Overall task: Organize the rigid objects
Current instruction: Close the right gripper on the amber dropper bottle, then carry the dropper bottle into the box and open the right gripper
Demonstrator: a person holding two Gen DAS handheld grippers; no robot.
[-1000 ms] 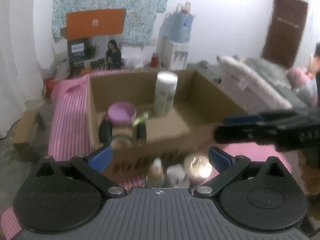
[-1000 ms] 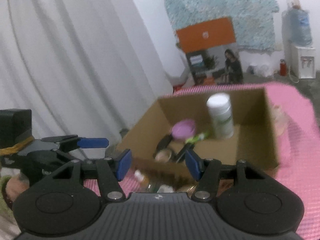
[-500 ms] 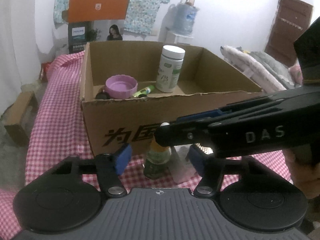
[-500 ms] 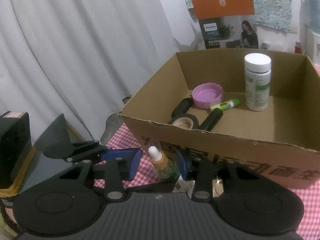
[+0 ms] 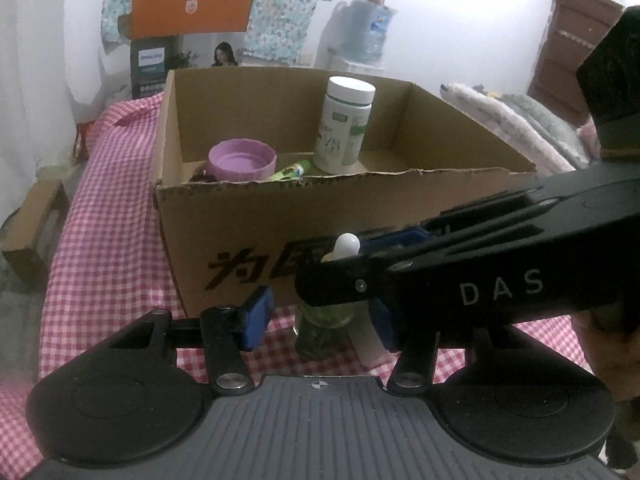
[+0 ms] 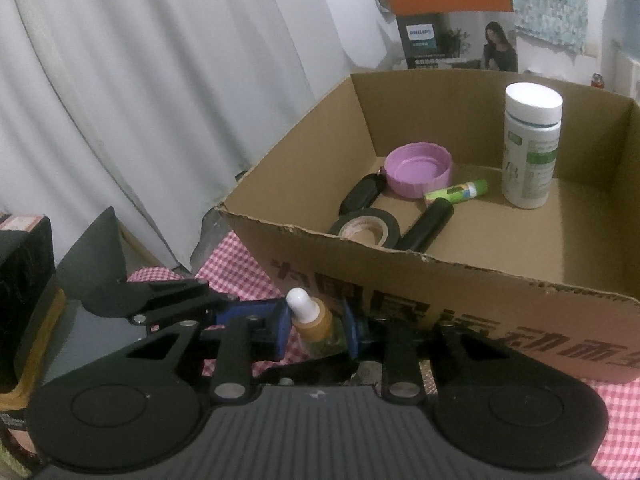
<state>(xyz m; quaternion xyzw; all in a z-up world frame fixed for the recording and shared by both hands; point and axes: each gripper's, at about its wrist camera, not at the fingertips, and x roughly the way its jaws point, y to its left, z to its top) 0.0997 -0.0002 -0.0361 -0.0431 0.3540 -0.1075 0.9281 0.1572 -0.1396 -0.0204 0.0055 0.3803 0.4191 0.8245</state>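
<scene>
Dropper bottle [image 6: 316, 326] stands on the cloth [image 5: 108, 240], just before the box [image 6: 460, 292]: small, glassy, likely slick, so take its body, not the cap. Your right gripper [image 6: 314, 328] reaches in level, jaws flanking it, contact unclear. Left gripper [image 5: 320, 320] sits low, jaws apart

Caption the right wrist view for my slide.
Right gripper closing on a dropper bottle standing on the checkered cloth before the cardboard box.
</scene>
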